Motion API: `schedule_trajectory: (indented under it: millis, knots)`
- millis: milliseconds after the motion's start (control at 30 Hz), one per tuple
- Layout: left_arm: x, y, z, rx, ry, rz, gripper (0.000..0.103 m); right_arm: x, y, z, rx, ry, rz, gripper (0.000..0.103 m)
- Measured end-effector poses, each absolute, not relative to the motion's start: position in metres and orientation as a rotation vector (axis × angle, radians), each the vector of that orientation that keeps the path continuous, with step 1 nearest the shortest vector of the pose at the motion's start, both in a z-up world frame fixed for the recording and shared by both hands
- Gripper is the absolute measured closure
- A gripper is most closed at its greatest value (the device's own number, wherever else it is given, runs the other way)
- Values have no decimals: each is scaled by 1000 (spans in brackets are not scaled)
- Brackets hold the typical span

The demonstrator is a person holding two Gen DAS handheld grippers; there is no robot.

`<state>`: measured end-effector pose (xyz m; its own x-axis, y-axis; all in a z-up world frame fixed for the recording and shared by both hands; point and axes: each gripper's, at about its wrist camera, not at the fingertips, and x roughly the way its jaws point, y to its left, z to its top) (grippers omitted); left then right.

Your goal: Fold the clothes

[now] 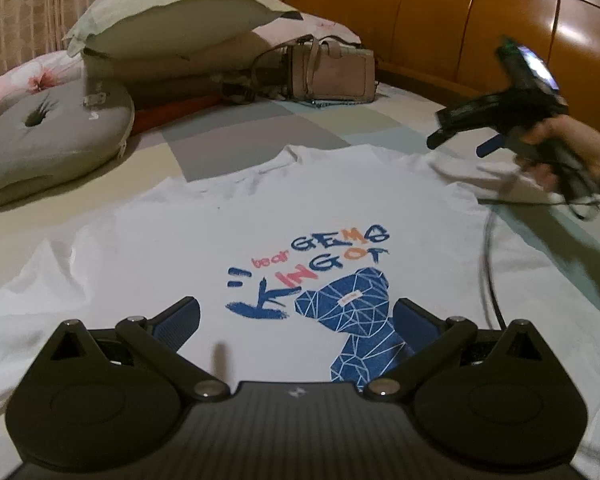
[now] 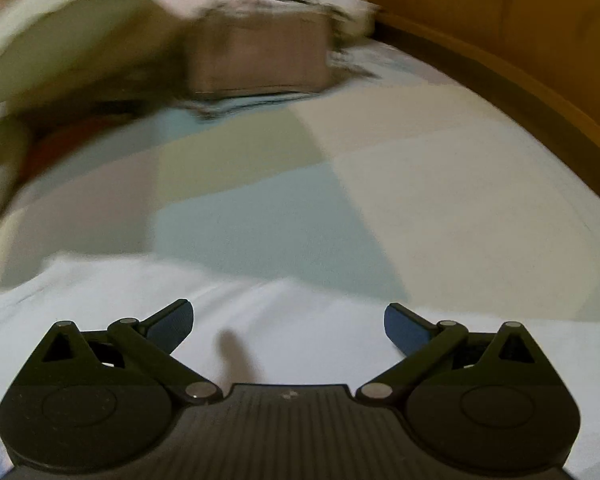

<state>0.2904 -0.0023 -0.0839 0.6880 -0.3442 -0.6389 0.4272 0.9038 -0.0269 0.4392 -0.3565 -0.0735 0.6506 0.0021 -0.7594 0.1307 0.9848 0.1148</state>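
The white cotton T-shirt with the blue geometric bear print (image 1: 228, 240) lies spread flat and face up on the bed, collar toward the headboard, so that I can reach both shoulders and fold from a smooth start. My left hand-held gripper (image 1: 298, 314) hovers low over the print, its blue-padded fingers spread wide and holding nothing; I keep it centred here, I think, to be ready for the hem or the side. My right hand-held gripper (image 2: 288, 320) is also spread and empty, poised over the shirt's upper edge (image 2: 260, 312); its view is smeared by motion blur, so I cannot say whether it touches the cloth. From the left view my right hand (image 1: 568, 148) carries that tool above the shirt's right sleeve, apart from the fabric, which suggests I am going for the sleeve or shoulder first.

Outward, the pastel patchwork bedsheet (image 1: 236, 136) gives a flat base. Well beyond the collar sit a beige leather handbag (image 1: 332, 72), a grey round cushion (image 1: 56, 140) and a pale green pillow (image 1: 172, 20), clear of the folding space. The glossy orange-brown wooden headboard (image 1: 480, 12) closes the far side. No fold is made yet.
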Motion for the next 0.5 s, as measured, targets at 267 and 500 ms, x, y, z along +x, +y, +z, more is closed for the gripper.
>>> schedule_trajectory:
  millis: [267,500]
  knots:
    - [287,-11,-84,184,687,-430,1,366,-293,-64,35,831,173,0]
    - [287,-12,-86,187,695,-428,1,310,-256,-86,23,813,274,0]
